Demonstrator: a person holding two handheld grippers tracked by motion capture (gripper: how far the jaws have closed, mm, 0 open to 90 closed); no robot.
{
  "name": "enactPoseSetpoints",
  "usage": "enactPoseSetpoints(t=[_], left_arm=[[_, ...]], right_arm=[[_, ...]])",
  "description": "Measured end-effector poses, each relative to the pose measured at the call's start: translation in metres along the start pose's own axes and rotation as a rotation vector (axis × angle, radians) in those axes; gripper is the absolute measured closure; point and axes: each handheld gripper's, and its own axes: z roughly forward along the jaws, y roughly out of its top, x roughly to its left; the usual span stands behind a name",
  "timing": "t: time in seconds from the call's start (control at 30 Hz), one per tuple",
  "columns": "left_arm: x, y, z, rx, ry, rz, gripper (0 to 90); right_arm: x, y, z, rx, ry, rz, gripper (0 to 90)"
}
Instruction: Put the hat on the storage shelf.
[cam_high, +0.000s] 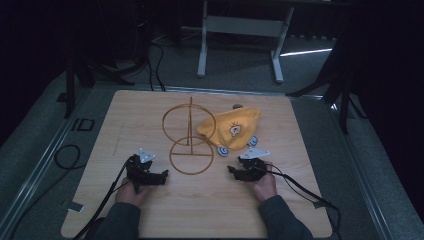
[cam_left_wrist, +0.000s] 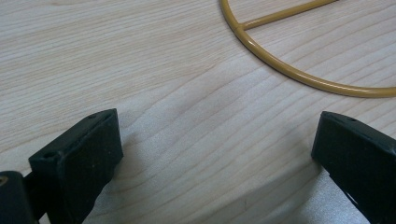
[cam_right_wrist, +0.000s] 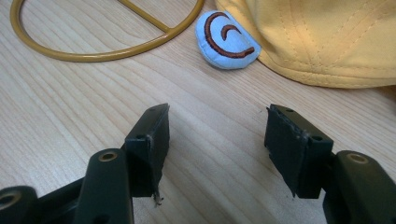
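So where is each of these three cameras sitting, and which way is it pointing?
High view: above the person's side, facing forward and down on the table; both forearms, left gripper, right gripper show.
Left gripper view: rides the left gripper, looking low along its open jaws at the wire stand.
Right gripper view: rides the right gripper, open jaws facing the yellow cap.
Shared: both gripper views see the stand's base ring.
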Motion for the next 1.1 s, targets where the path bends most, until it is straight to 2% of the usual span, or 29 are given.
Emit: enactPoseSetpoints(t=[0.47,0.6,0.7,0.8,0.9,0.97,1.03,1.1], left_arm=[[0.0,0.0,0.0,0.0,0.0,0.0,1.9],[0.0,0.0,0.0,0.0,0.0,0.0,1.9],[0.0,0.0,0.0,0.0,0.0,0.0,1.9],[0.0,0.0,0.0,-0.002,0.0,-0.002,1.9],[0.0,0.0,0.0,-0.001,-0.001,-0.003,1.9],[0.0,0.0,0.0,-0.002,0.0,-0.003,1.9],[0.0,0.0,0.0,-0.002,0.0,-0.003,1.9],[0.0,0.0,0.0,-0.001,-0.001,-0.003,1.9]], right_arm=[[0.001,0.0,0.0,0.0,-0.008,0.009,39.7],[0.001,0.002,0.0,0.015,-0.008,0.009,40.5],[-0.001,0.008,0.0,0.059,0.016,-0.016,46.5],[-0.003,0.016,-0.001,0.11,0.071,-0.016,51.6],[0.002,0.023,0.0,0.134,0.078,-0.091,57.7],[0.004,0.029,0.0,0.126,0.071,-0.131,60.5],[0.007,0.035,0.001,0.119,0.064,-0.164,61.8],[0.008,0.041,0.003,0.114,0.056,-0.177,61.6]])
